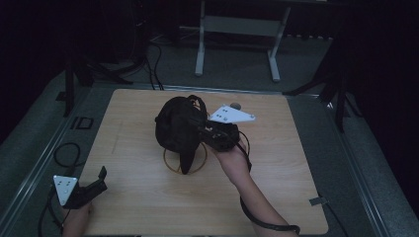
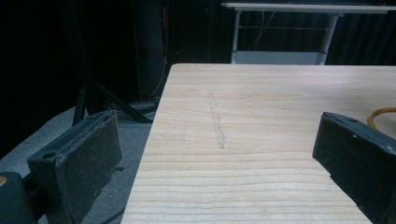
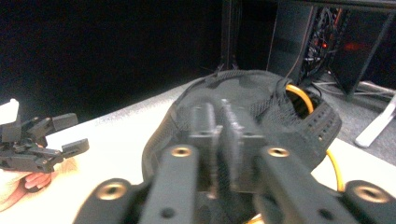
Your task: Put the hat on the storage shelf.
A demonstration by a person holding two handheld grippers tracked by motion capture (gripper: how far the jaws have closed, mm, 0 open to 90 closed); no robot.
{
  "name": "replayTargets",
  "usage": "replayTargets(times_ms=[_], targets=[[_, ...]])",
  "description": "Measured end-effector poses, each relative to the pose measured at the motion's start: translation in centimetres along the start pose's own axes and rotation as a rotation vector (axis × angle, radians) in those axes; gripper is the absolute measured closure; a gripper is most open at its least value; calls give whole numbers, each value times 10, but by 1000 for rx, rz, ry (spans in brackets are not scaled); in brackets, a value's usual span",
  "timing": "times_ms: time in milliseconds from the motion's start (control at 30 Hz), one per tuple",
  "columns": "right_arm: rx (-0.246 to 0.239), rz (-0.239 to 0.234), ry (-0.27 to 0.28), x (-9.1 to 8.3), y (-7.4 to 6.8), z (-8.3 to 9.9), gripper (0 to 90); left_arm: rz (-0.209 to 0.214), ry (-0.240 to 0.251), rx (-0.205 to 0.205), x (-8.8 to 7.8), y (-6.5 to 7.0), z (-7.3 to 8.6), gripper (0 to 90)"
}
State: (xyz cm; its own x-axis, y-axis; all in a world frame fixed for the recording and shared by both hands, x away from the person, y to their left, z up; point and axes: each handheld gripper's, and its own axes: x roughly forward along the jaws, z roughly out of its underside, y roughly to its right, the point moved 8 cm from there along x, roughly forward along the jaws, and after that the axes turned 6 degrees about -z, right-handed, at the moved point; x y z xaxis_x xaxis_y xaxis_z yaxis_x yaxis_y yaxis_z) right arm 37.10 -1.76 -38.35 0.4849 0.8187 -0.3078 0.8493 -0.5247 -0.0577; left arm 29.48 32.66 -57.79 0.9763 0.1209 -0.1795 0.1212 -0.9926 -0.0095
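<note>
The right hand-held gripper (image 1: 201, 129) pinched a black cap (image 1: 174, 126) over a yellow wire stand (image 1: 185, 164). The left hand-held gripper (image 1: 101, 178) rested on the wooden surface (image 1: 148, 207), jaws wide apart.

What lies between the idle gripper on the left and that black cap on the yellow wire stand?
Nothing visible does. Bare wooden table lies between the left gripper and the black cap on the yellow wire stand. The right gripper is at the cap's far side, away from that path.
</note>
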Motion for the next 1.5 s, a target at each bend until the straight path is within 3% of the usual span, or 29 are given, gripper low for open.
replayTargets(times_ms=[33, 167, 333, 467, 533, 600, 833, 1233, 1500], targets=[[0, 0, 0, 0, 0, 0, 723, 0, 0, 0, 0, 0, 0, 17], [-13, 34, 12, -4, 3, -3, 510, 0, -1, 0, 0, 0, 0, 17], [-31, 18, -2, -7, 4, -4, 363, -3, -1, -1, 0, 0, 0, 18], [-32, 23, -4, -9, 5, -5, 324, -3, 0, -2, 0, 0, 0, 17], [-25, -8, 2, -14, 8, -6, 212, -3, 0, -1, 0, 0, 0, 17], [-36, -11, 0, -16, 9, -6, 177, -2, 0, -2, 0, 0, 0, 17], [-37, -14, 16, -28, 17, -4, 145, -2, 2, -3, 0, 0, 0, 17], [-46, 59, 9, -50, 45, 16, 136, -2, 1, -4, 0, 0, 0, 17], [-26, 114, -21, -67, 69, 38, 136, -2, 0, -3, 0, 0, 0, 17]])
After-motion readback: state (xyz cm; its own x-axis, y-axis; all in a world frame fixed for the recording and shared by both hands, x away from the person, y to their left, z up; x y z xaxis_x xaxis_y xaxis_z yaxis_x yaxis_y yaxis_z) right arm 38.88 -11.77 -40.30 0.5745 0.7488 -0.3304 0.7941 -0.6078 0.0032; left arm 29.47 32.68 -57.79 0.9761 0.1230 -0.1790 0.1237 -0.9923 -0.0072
